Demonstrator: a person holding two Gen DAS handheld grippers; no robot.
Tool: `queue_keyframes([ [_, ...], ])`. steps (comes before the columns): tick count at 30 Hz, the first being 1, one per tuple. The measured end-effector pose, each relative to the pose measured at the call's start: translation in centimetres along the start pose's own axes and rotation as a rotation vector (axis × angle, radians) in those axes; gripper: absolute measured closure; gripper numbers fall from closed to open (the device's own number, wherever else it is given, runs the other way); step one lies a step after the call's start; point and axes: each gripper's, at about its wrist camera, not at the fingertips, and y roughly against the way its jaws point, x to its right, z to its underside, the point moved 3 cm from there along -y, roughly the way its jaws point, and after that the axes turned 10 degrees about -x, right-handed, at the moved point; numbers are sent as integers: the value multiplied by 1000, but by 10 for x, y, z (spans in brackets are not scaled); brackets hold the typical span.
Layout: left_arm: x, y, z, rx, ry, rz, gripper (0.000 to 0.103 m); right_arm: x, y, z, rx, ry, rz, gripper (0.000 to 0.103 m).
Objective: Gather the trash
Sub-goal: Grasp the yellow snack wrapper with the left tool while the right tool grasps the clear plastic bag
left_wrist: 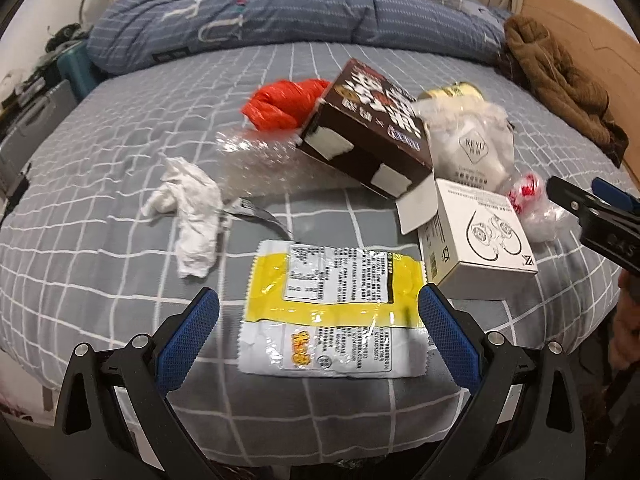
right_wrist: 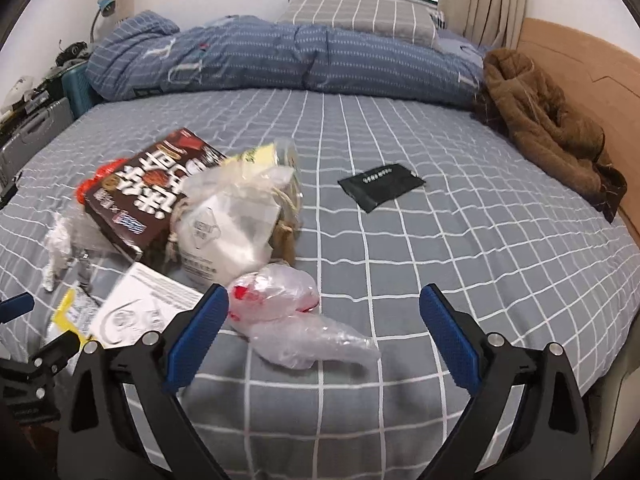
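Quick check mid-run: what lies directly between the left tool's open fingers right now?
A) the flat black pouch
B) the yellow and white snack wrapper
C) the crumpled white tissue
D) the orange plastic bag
B: the yellow and white snack wrapper lies flat between the open left tool.

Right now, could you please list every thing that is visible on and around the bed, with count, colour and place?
snack wrapper: 1, yellow and white, flat on the bed, between the left gripper's fingers
tissue: 1, white, crumpled, left of the wrapper
bubble wrap: 1, clear, behind the tissue
red bag: 1, red-orange, behind the brown box
brown box: 1, dark brown, tilted on the pile
white box: 1, white, right of the wrapper
mask packet: 1, clear and white, beside the brown box
clear bag: 1, clear with red, before the right gripper
black pouch: 1, black, alone mid-bed
quilt: 1, blue, at the bed's head
pillow: 1, grey check
brown coat: 1, brown, by the headboard
left gripper: open
right gripper: open
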Motion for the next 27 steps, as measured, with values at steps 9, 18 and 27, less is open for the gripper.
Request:
queue_keyframes([
  [9, 6, -28, 0, -61, -19, -4, 6, 2, -32, 0, -58, -9, -39, 15],
  [18, 11, -39, 3, -82, -53, 14, 28, -6, -44, 2, -105, -1, -144, 36],
  [27, 20, -36, 4, -61, -67, 61, 58, -13, -48, 4, -135, 11, -210, 57],
])
